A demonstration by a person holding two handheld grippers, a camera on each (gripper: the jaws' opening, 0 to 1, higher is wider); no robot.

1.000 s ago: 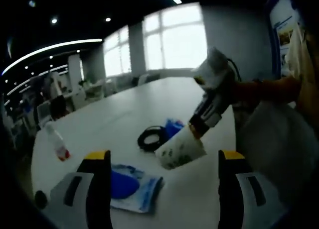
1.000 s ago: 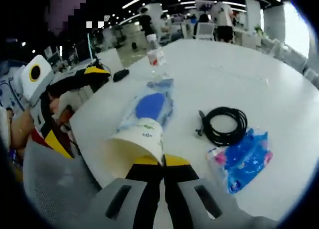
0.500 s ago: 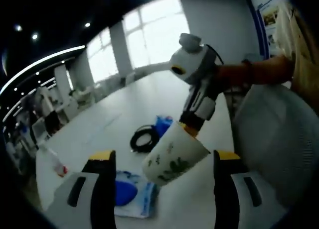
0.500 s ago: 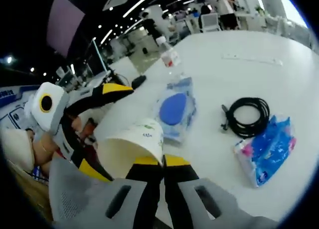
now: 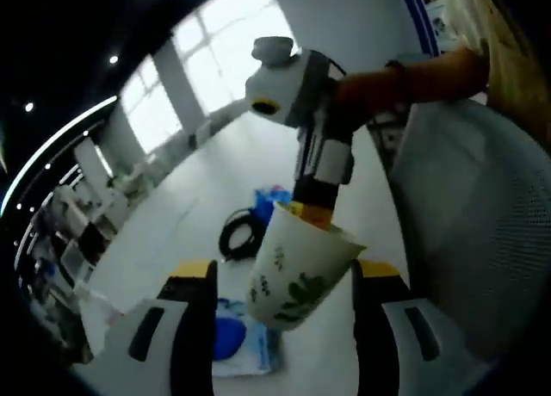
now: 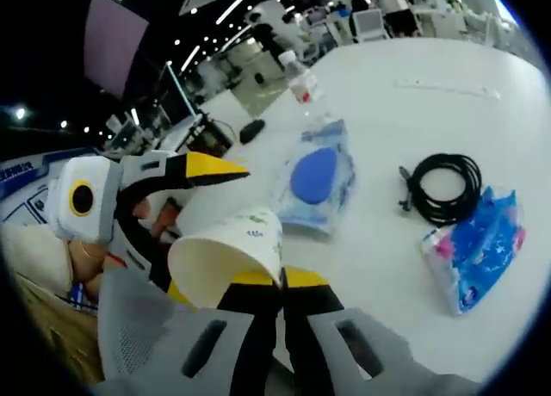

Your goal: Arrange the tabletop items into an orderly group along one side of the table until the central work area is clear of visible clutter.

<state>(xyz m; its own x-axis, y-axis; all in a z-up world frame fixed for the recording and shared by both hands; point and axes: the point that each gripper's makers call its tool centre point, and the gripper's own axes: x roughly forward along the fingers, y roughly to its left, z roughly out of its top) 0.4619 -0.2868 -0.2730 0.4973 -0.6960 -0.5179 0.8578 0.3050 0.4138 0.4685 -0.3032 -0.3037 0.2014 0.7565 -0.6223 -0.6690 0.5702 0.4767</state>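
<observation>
Paper cup [image 5: 303, 267] has been raised closer to left claw [image 5: 284, 280], whose jaws are spread | cup rim is clamped by right claw [image 6: 266, 279], above bench [image 6: 430, 86] edge | no writing legible

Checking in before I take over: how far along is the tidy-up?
Early. Nothing looks grouped yet. In hand: the right claw is shut on the rim of the paper cup, held above the table; the left claw is open. Left: the black cable coil, two blue packets and the water bottle lie scattered mid-table.
</observation>
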